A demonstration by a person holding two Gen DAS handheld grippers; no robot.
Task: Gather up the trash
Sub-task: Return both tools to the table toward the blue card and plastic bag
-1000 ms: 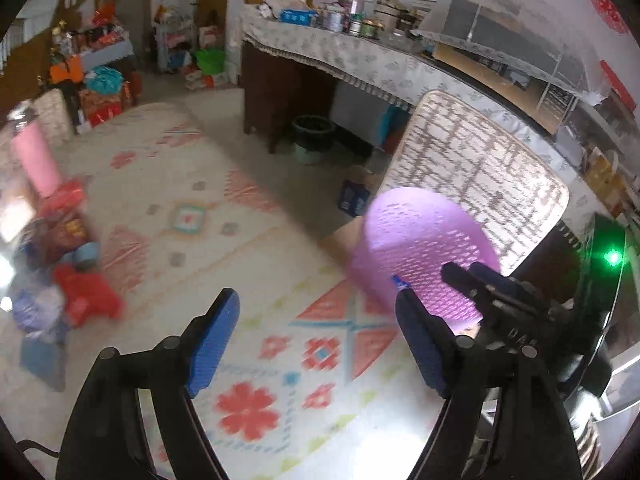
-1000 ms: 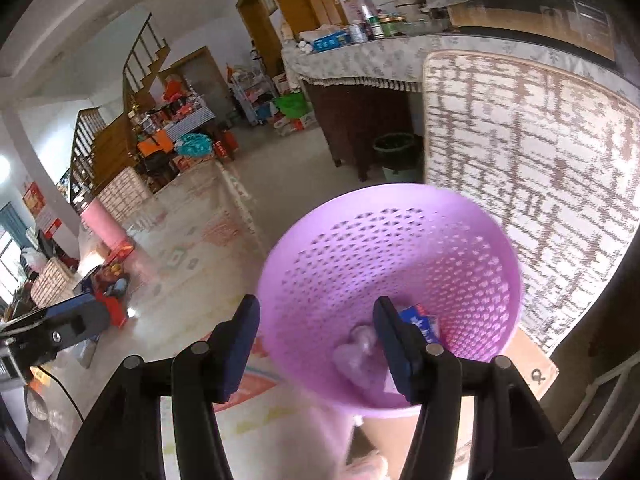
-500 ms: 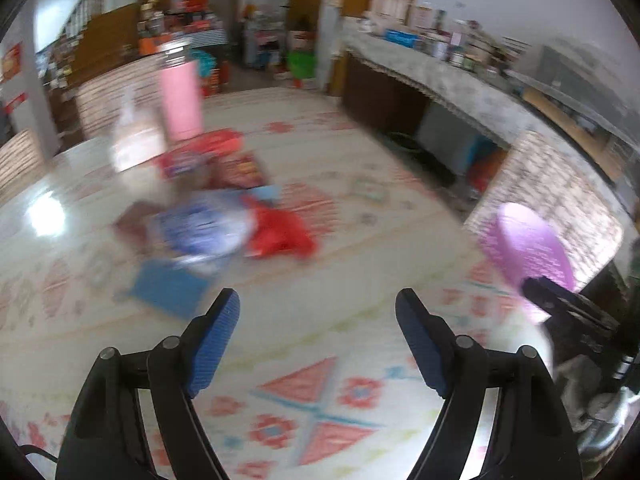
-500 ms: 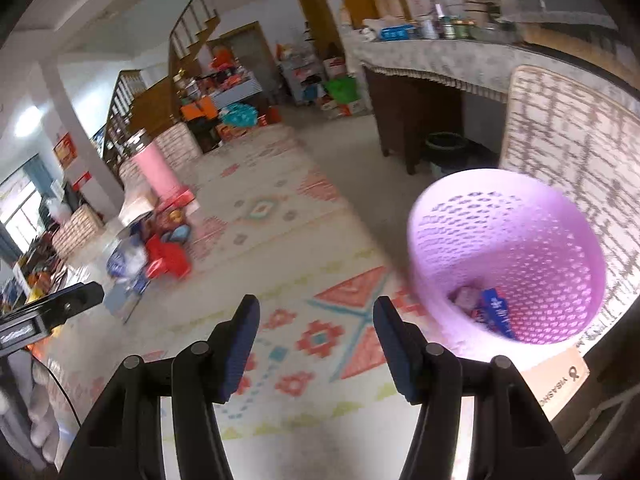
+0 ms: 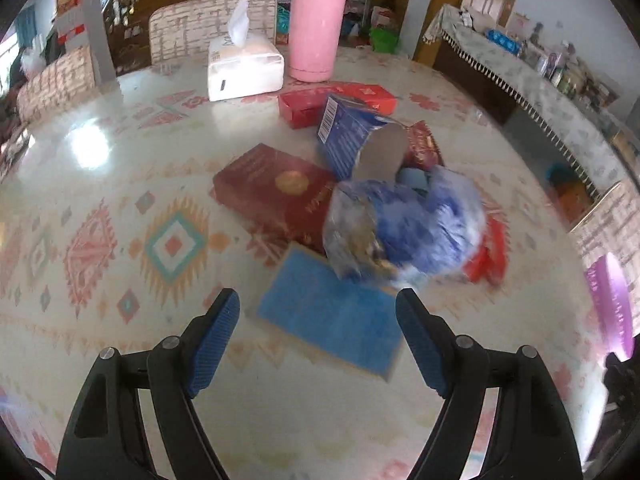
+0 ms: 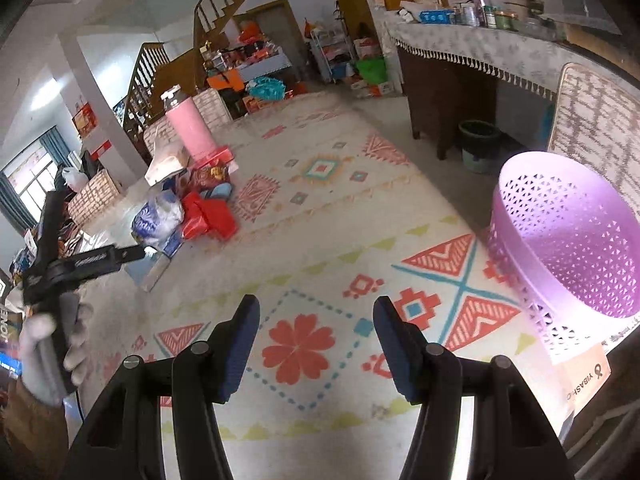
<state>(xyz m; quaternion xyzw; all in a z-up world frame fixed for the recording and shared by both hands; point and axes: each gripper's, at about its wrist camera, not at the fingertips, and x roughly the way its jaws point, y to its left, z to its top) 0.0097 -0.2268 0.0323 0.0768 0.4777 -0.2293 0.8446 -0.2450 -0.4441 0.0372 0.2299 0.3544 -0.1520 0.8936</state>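
A heap of trash lies on the patterned tablecloth: a crumpled blue-and-clear plastic bag, a flat blue packet, a dark red box, a blue carton lying on its side and red wrappers. My left gripper hovers open just short of the blue packet, nothing between its fingers. The purple perforated basket stands at the table's right edge. My right gripper is open and empty over the cloth, left of the basket. The trash heap also shows far left in the right wrist view.
A pink tumbler and a white tissue box stand behind the heap. A gloved hand holds the left gripper at the far left. Chair backs ring the table; a cluttered sideboard runs along the right.
My left gripper swung away from the purple basket and down toward the trash heap, which now fills its view. My right gripper drew back from the basket, now off to its right.
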